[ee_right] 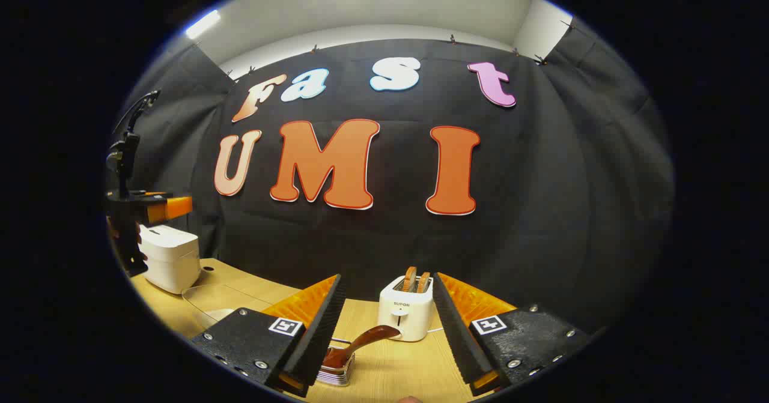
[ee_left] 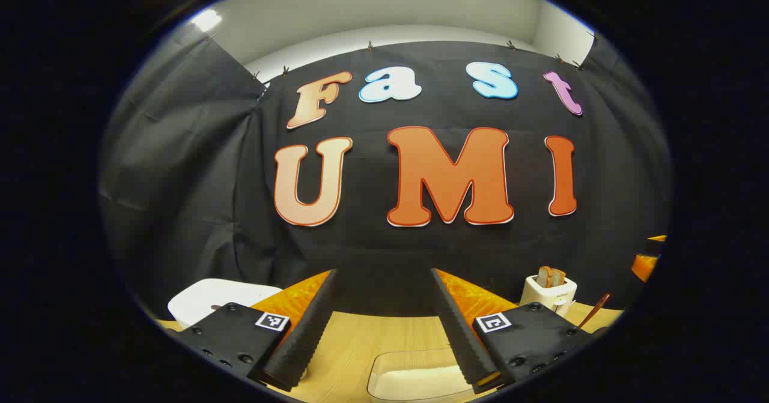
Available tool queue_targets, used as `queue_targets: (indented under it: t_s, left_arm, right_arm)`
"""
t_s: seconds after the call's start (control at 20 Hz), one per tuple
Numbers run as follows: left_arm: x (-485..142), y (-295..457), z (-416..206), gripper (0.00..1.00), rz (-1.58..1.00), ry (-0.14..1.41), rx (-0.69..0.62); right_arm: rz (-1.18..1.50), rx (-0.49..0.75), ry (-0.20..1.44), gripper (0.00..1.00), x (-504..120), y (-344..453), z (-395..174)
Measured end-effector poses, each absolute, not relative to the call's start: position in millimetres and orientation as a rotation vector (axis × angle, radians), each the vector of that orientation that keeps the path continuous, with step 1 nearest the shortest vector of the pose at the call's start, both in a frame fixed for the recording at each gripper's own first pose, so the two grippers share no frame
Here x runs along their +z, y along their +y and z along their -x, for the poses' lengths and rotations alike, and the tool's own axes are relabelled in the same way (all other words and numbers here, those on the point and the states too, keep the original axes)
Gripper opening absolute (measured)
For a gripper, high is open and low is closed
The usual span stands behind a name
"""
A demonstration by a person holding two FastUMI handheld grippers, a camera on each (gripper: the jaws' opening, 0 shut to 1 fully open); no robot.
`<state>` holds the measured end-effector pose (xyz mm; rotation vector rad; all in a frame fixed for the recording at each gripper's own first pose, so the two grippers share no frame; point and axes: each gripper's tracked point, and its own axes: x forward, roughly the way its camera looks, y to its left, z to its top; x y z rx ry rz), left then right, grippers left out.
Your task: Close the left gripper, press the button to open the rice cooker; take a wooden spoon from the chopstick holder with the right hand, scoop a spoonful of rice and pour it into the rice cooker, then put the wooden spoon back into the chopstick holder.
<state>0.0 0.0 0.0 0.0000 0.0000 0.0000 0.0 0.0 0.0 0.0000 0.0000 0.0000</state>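
The white rice cooker (ee_left: 207, 299) sits low on the left in the left gripper view, its lid down. My left gripper (ee_left: 383, 274) is open and holds nothing, raised above a clear container (ee_left: 414, 378) with pale rice. In the right gripper view, a dark wooden spoon (ee_right: 363, 340) leans in a metal chopstick holder (ee_right: 335, 374) between the fingers of my open right gripper (ee_right: 387, 277), near the left one, untouched. The rice cooker (ee_right: 171, 259) stands far left, with the left gripper (ee_right: 150, 208) held above it. The spoon's handle (ee_left: 595, 310) also pokes up at the right.
A white toaster (ee_right: 407, 310) with two bread slices stands behind the chopstick holder, close to the black cloth wall; the same toaster (ee_left: 548, 292) appears at the right. The clear container (ee_right: 210, 302) lies beside the cooker on the light wooden table (ee_right: 396, 373).
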Motion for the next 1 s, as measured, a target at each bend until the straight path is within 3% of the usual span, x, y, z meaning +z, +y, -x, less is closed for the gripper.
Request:
queue_targets:
  t_s: [0.05,0.9,1.0]
  left_arm:
    - [0.5,1.0,3.5,0.97,0.009,0.001,0.0]
    - [52.2,62.5,-1.2,0.99,0.017,-0.059,-0.048]
    - [56.1,65.9,-3.6,0.94,0.031,-0.053,-0.06]
  right_arm:
    - [0.003,0.009,-0.009,0.87,5.5,0.7,4.4]
    - [0.054,-0.114,-0.078,0.87,35.7,46.9,23.6]
    - [0.06,-0.112,-0.062,0.87,32.8,45.4,24.1]
